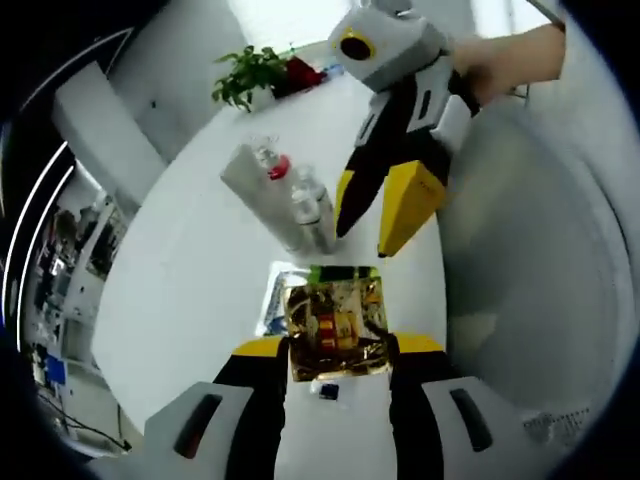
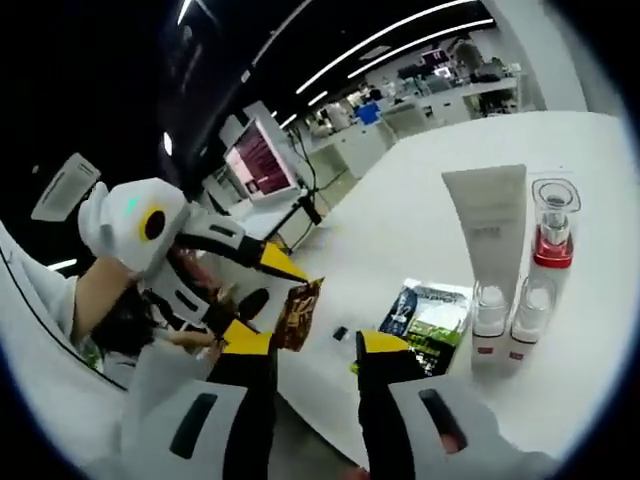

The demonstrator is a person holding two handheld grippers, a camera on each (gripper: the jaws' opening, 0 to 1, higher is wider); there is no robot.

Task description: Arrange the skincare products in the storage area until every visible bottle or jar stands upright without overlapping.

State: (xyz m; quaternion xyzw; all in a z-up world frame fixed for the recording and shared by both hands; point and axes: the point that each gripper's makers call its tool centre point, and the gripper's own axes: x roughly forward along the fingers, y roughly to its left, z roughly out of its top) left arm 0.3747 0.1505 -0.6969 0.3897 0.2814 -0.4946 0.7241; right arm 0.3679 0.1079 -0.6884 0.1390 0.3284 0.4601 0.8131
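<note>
Left gripper: jaws clamped on crinkled gold foil sachet.
Right gripper: jaws parted, empty, above white counter.

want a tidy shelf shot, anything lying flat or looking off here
Yes. Green sachets lie flat on the white table beside the upright tube and bottles. The left gripper holds a crinkled gold sachet off the table. The right gripper is empty.
</note>
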